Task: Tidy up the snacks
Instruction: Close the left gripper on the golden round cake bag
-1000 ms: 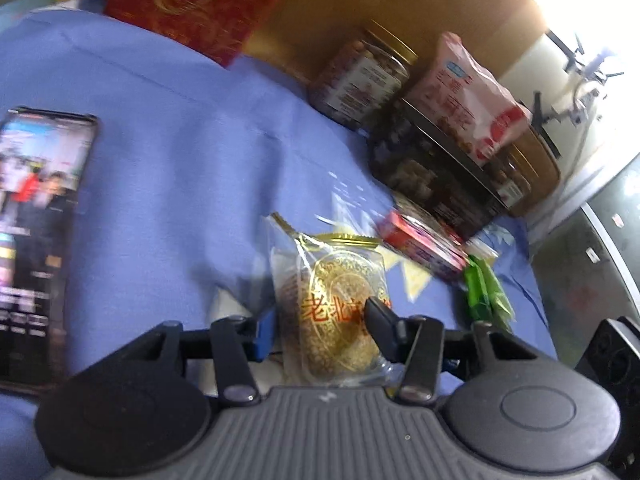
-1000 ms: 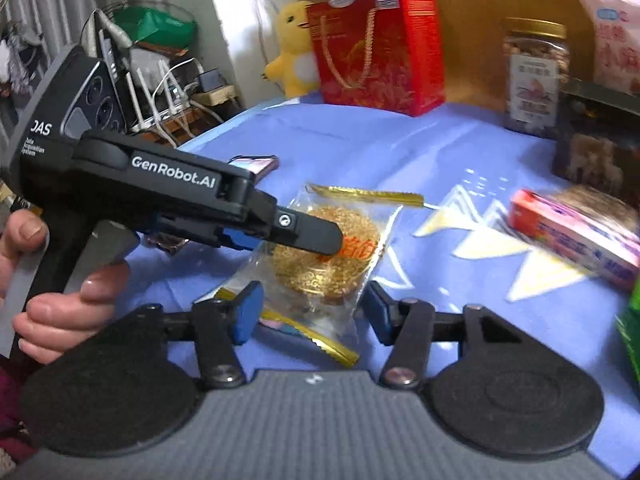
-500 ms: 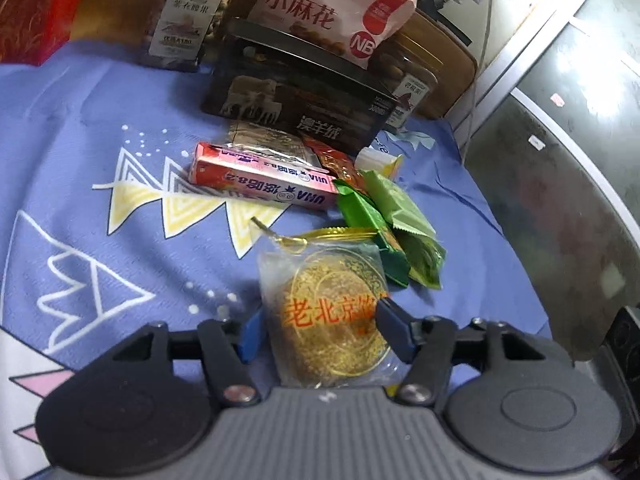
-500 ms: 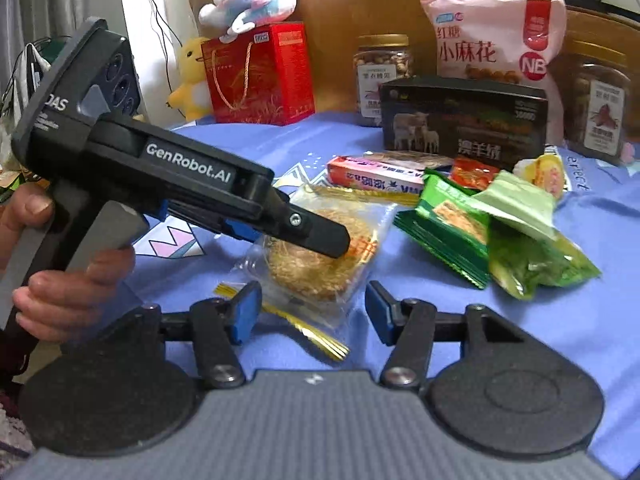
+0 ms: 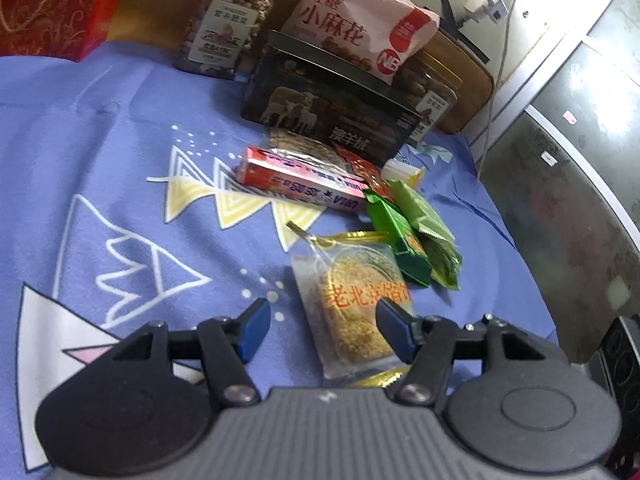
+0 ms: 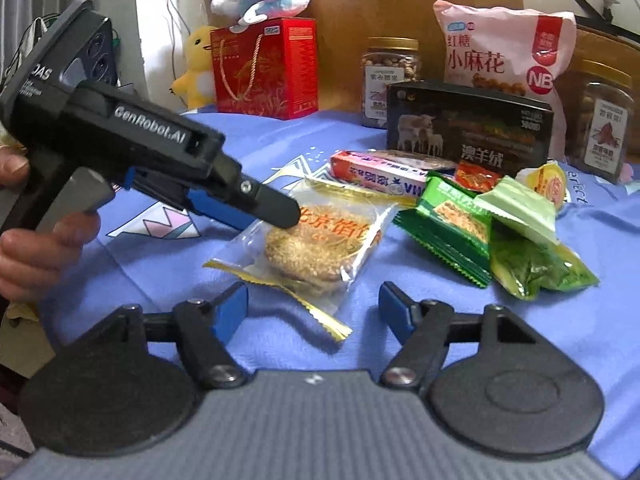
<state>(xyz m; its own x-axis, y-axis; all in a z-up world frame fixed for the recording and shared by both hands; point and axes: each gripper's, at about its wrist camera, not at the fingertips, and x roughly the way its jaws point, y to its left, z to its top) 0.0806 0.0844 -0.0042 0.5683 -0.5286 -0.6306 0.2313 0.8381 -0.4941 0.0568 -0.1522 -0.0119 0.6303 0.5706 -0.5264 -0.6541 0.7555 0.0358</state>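
Blue-padded, the left gripper (image 5: 324, 330) stands spread wide, its right finger overlapping the clear-wrapped sesame cake (image 5: 356, 312) while the other is well clear at 9 o'clock; whether that finger touches the wrapper I cannot tell. That cake lies flat on the blue cloth (image 5: 120, 152), just beside the green packets (image 6: 492, 232) at its 2 o'clock and near the pink candy box (image 5: 300, 184) at 11 o'clock. Equally spread, the right gripper (image 6: 314, 310) grips nothing, with the cake's gold-edged wrapper end at its 12 o'clock.
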